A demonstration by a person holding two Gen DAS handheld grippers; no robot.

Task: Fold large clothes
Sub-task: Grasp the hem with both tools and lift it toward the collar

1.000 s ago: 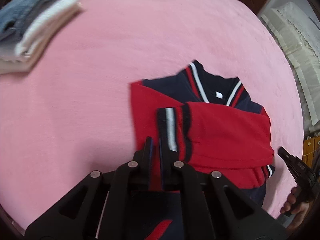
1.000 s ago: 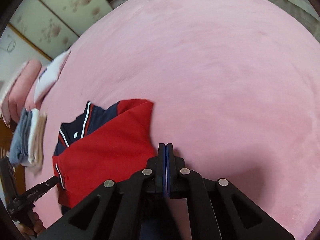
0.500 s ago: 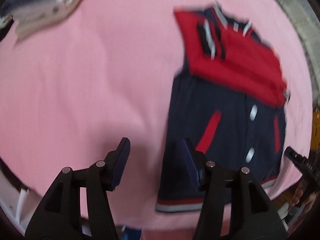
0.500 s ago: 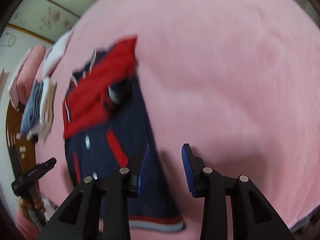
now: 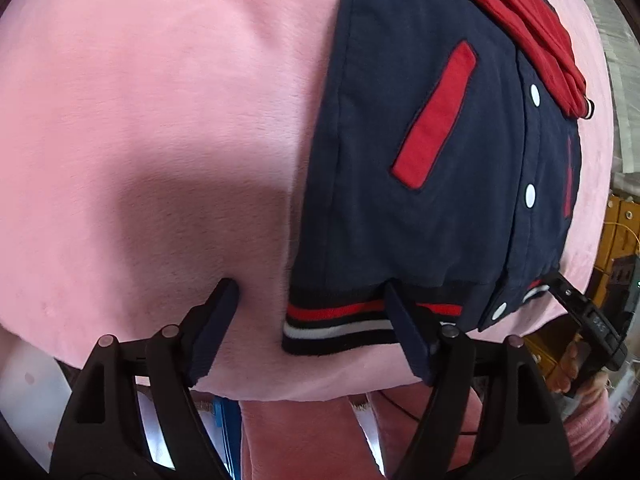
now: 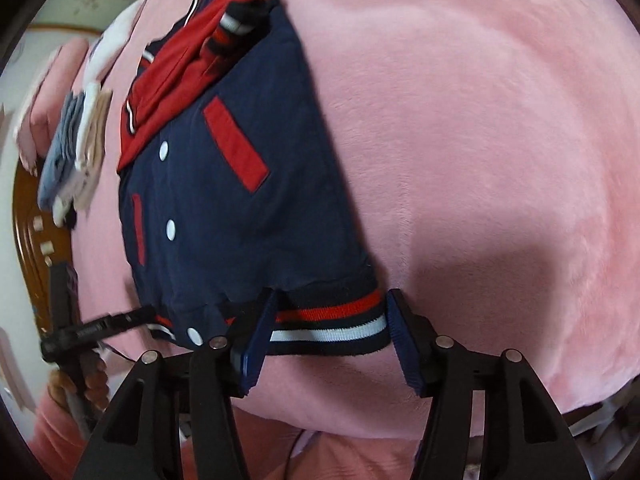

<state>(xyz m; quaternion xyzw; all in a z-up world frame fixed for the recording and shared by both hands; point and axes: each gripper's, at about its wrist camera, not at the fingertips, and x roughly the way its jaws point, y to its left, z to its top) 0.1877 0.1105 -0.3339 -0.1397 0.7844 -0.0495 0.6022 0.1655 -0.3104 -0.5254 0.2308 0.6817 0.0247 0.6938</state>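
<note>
A navy varsity jacket [image 5: 420,140] lies flat on the pink bed cover [image 5: 160,100], its red sleeves [image 5: 520,12] folded across the chest at the far end. The striped hem [image 5: 340,320] faces me. My left gripper [image 5: 312,304] points steeply down over the hem's left corner; its jaws are opening, the corner lies between them and the pads do not press on it. My right gripper [image 6: 332,316] straddles the hem's right corner [image 6: 340,320], also opening and not pinching the cloth. Each gripper shows at the edge of the other's view: the right [image 5: 580,320], the left [image 6: 100,326].
A stack of folded clothes [image 6: 76,148] sits at the far left of the bed, near a wooden headboard [image 6: 28,220]. The bed's near edge [image 5: 320,392] runs just below the hem. A person's pink-clad legs [image 6: 340,456] stand against it.
Both grippers have gone from shut to open. They have travelled back from the folded sleeves to the hem at the near edge, tipping downward.
</note>
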